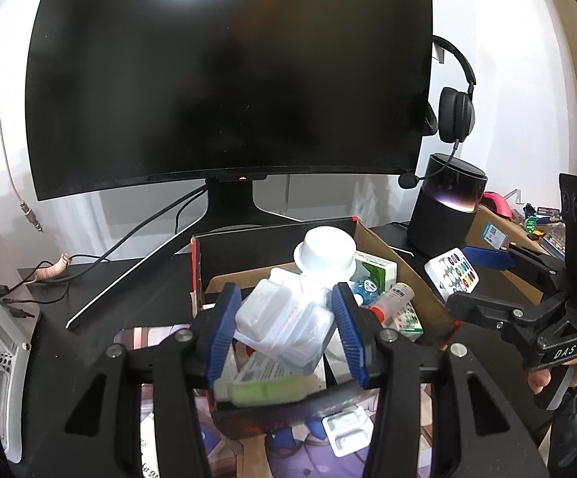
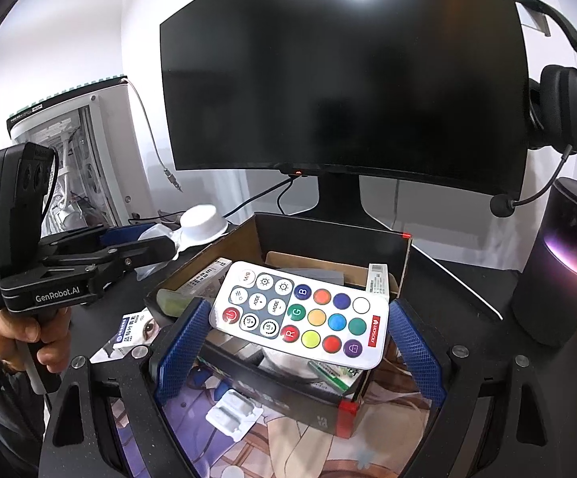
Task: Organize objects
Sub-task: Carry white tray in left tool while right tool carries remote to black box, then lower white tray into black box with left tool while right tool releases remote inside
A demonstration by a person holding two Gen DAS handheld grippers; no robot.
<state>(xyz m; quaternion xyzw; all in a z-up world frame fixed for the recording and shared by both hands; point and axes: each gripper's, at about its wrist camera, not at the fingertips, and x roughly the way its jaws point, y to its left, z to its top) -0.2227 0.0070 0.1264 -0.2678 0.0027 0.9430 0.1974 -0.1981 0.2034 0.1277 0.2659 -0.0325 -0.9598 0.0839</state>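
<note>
your left gripper (image 1: 286, 328) clamps a clear plastic tray with a white cap (image 1: 288, 310); your right gripper (image 2: 288, 334) pinches the led remote (image 2: 302, 314). both hang over the cardboard box (image 1: 408, 279). lower each in before letting go.

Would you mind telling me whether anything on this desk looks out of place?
A white blister tray lies on the desk mat just outside the cardboard box, whereas the other small items are piled inside it.

The cardboard box (image 2: 402, 257) is crowded; the monitor (image 2: 340, 79) and speaker (image 2: 559, 271) block behind.
</note>
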